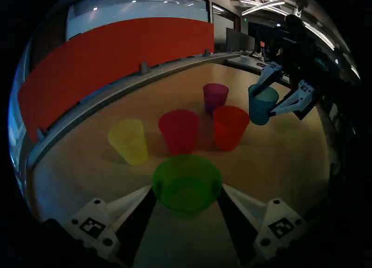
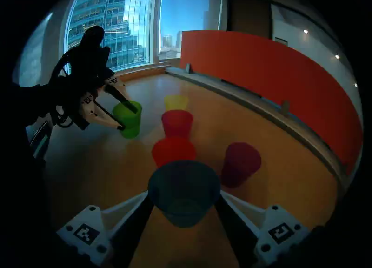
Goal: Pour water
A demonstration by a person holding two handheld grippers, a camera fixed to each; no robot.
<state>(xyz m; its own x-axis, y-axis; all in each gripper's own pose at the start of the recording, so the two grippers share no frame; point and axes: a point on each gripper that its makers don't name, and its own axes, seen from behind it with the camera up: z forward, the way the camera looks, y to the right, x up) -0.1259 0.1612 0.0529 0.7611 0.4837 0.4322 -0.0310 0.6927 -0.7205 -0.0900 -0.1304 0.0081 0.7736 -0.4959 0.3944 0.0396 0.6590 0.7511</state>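
The left gripper (image 1: 187,190) grips the upright green cup (image 1: 187,175) with both fingers, on the near side of the orange cup (image 1: 230,127) in the left gripper view. The right gripper (image 1: 262,101) clasps the upright blue cup (image 1: 260,113) just beyond the orange cup. Pouring likely needs the two rims brought together.

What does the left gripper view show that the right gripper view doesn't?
Left gripper view: ceiling lights, and the green cup close up. Right gripper view: windows with towers and sky, and the teal cup close up. Both: the orange wall, the table, the yellow cup, red cup, orange cup and purple cup, the left gripper holding the green cup and the right gripper holding the teal cup.
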